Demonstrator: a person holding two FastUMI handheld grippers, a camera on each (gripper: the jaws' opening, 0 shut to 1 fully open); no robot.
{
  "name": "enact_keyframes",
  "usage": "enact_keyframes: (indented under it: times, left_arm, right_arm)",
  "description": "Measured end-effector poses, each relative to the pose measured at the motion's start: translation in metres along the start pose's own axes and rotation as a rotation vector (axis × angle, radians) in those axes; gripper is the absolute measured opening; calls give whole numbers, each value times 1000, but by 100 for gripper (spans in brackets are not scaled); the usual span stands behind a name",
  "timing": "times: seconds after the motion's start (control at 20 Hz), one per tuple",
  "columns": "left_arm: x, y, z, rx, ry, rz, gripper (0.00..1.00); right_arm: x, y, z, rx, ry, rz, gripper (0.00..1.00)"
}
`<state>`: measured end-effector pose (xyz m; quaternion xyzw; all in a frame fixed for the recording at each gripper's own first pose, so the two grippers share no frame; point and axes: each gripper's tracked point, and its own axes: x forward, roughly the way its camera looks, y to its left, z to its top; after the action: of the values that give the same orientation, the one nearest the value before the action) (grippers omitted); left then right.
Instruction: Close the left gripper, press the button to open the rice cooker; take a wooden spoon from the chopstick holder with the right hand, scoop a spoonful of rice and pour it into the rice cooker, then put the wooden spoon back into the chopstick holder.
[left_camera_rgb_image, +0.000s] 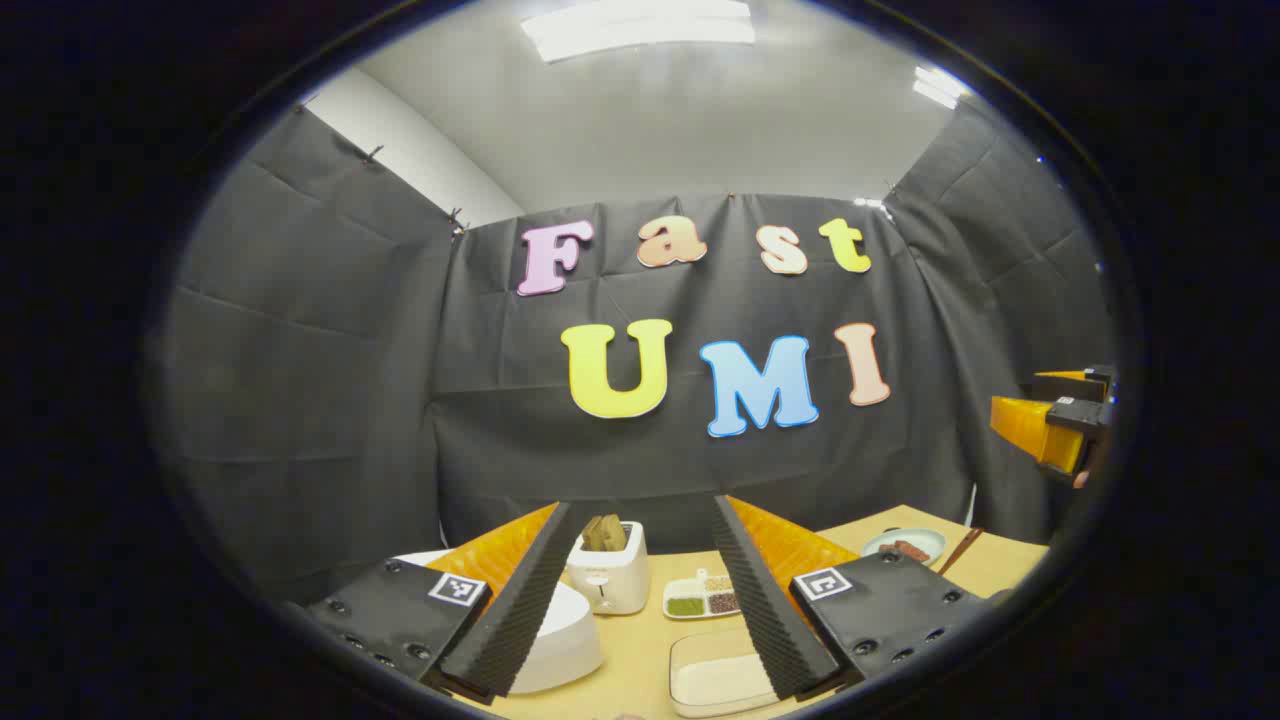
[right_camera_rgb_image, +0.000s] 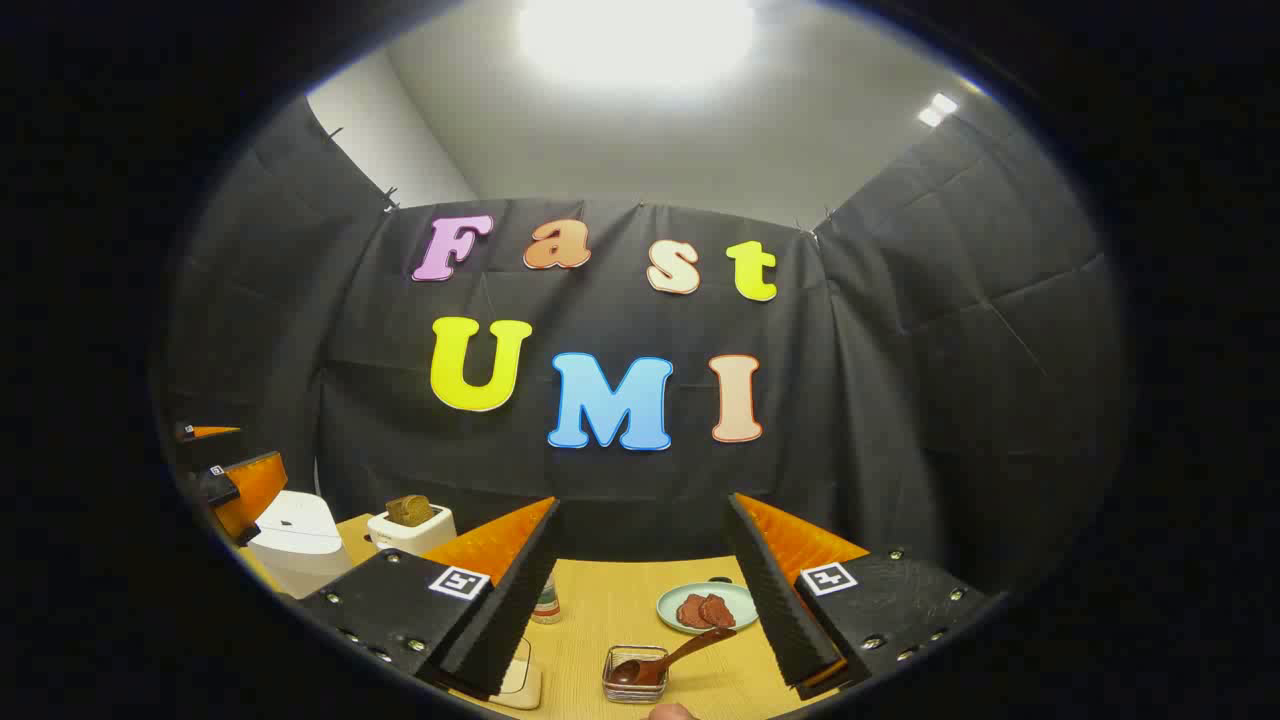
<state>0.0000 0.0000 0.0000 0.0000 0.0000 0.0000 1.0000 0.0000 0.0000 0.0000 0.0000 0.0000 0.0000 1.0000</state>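
Both hand-held grippers hang above the light wooden table with nothing between their fingers. In the left gripper view, the left gripper has its fingers spread wide; the white rounded rice cooker sits just under its left finger, lid down. Ahead between the fingers stands a white toaster with brown bread slices in its slots, and beside it a small white divided dish of green and brown grains. Close below, a shallow clear tray of white rice lies by the right finger. Farther right rests a pale green plate.

In the right gripper view, the right gripper is likewise spread apart. Ahead of it, low between the fingers, a dark wooden spoon leans in a small clear square holder, its handle tilted toward the right finger. Beyond that, the plate carries reddish-brown slices. A small bottle peeks out beside the left finger. Far left, the rice cooker and toaster stand near the left gripper.
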Motion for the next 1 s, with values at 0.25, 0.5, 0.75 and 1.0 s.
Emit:
enact_keyframes:
  times: [0.25, 0.5, 0.75, 1.0]
  left_arm:
    - [-7, 4, 0, -1, 0, 10, 96]
    - [-13, 8, 4, -1, -3, 23, 96]
    - [-17, 10, 9, -9, -5, 26, 96]
    - [-17, 12, 14, -8, -9, 32, 96]
  right_arm:
    - [-3, 0, 2, 7, -7, 3, 97]
    - [-8, 2, 4, -5, -12, 10, 97]
    - [-12, 4, 5, -6, -19, 23, 97]
    - [-13, 6, 4, -3, -13, 31, 97]
